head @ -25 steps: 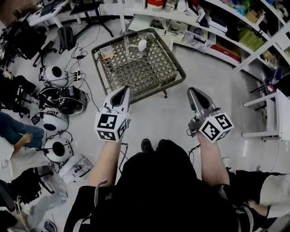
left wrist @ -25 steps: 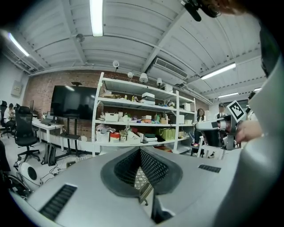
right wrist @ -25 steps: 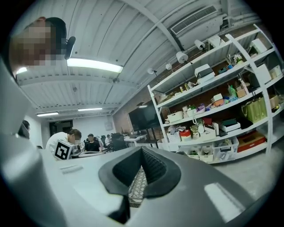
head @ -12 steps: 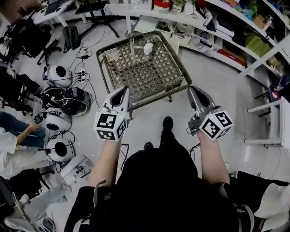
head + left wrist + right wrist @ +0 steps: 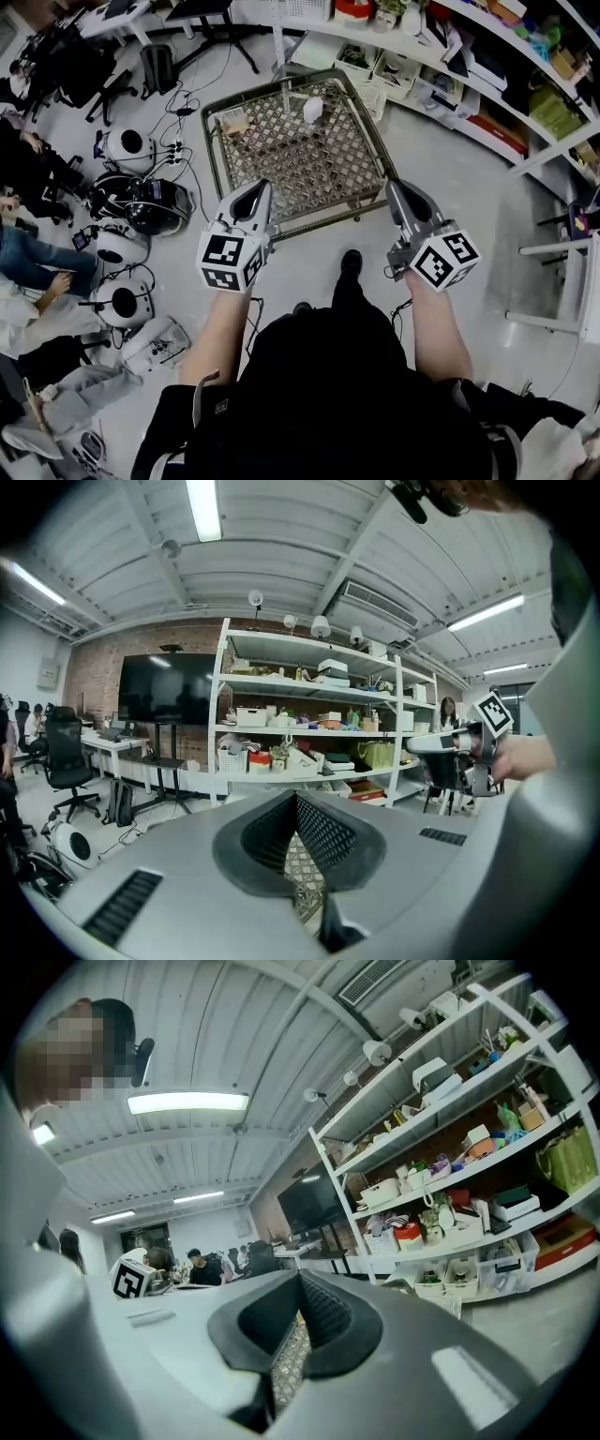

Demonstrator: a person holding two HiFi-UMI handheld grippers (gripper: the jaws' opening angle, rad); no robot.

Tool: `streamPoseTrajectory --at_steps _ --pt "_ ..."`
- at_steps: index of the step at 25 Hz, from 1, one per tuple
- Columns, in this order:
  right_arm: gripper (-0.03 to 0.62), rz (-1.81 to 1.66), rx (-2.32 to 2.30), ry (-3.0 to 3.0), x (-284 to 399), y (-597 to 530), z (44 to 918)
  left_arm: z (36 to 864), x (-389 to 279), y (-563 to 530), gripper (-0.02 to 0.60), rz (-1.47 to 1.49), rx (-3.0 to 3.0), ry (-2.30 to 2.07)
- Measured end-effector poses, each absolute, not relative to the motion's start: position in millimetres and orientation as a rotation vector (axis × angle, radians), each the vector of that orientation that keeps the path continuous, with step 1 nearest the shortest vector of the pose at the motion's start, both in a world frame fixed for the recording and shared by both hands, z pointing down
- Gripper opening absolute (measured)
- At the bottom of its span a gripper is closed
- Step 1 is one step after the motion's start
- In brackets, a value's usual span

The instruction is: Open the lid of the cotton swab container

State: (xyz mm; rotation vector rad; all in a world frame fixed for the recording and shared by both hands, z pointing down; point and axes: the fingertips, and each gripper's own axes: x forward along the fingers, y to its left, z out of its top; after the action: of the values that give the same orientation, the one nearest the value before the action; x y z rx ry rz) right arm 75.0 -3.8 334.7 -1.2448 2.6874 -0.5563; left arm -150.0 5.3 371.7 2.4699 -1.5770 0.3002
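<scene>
A small white container (image 5: 313, 110) stands near the far edge of a low table with a lattice top (image 5: 281, 159), seen in the head view. Both grippers are held side by side in the air just short of the table's near edge, far from the container. My left gripper (image 5: 257, 187) is shut with nothing in it, and so is my right gripper (image 5: 397, 187). In the left gripper view the closed jaws (image 5: 298, 806) show only a sliver of lattice through them. The right gripper view shows the same closed jaws (image 5: 300, 1283). The container is hidden in both gripper views.
A small brown item (image 5: 234, 122) lies at the table's far left. White shelving (image 5: 450, 56) full of boxes runs behind and to the right. Round white devices (image 5: 122, 248) and cables cover the floor at the left, beside seated people (image 5: 37, 309). A white table (image 5: 572, 281) stands right.
The person has stepped toward the table, which now lies closer below both grippers. Both grippers moved forward together and stayed shut.
</scene>
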Motion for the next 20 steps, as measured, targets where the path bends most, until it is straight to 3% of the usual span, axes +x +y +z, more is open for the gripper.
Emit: streamPoseTrajectory --at_steps 20 --pt "0.011 -0.649 -1.016 2.785 142 -142 353 368 -75 -108 0.005 0.404 2.311 -1.762"
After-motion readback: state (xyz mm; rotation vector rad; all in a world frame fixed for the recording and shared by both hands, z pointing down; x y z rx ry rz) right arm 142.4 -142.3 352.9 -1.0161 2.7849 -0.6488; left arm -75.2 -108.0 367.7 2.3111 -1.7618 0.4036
